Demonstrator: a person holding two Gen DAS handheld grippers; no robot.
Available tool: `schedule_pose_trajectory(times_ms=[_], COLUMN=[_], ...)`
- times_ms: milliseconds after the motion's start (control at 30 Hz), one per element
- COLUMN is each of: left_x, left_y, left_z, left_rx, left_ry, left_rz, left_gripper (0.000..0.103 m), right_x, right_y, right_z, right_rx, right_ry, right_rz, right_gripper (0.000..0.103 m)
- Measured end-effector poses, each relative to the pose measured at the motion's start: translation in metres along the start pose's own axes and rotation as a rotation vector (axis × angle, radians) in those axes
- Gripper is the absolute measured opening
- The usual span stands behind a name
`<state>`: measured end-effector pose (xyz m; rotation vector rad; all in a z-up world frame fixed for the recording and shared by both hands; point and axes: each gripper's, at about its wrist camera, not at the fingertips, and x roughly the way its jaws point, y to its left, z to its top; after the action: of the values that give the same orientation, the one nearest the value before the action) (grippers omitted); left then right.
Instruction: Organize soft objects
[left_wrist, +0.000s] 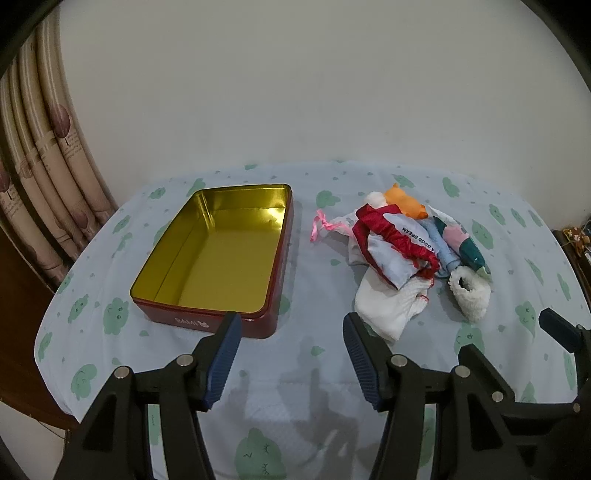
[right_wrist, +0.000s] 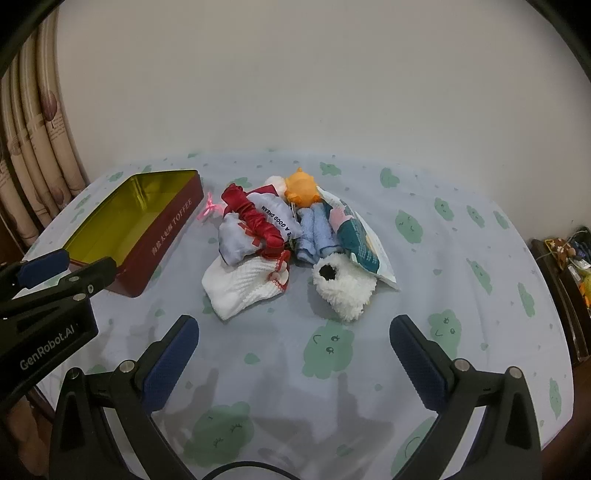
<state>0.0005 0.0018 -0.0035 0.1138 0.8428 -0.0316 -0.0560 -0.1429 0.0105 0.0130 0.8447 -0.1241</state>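
Both grippers, left gripper (left_wrist: 291, 354) and right gripper (right_wrist: 293, 354), hover agape, empty; nothing packed yet, so I'd pinch white sock (right_wrist: 240, 288) toward tin (left_wrist: 221, 254).

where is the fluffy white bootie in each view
Left wrist view: the fluffy white bootie lies right of centre, at the near right edge of the pile.
Right wrist view: the bootie lies just right of centre, at the pile's near edge, opening facing up and left.
Shared landmark: the red tin, left of the pile in both.
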Motion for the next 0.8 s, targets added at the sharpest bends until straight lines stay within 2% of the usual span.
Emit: schedule_pose_trajectory(times_ms=[800], left_x=[-0.0009], left_y=[0.0027], left_z=[-0.0015], left_rx=[-0.001], left_ry=[0.004], left_rz=[-0.006], left_gripper=[0.059], right_x=[0.0026], right_y=[-0.0008], right_z=[-0.0059], right_rx=[0.031], right_ry=[0.02], right_rz=[0.026], right_gripper=[0.103])
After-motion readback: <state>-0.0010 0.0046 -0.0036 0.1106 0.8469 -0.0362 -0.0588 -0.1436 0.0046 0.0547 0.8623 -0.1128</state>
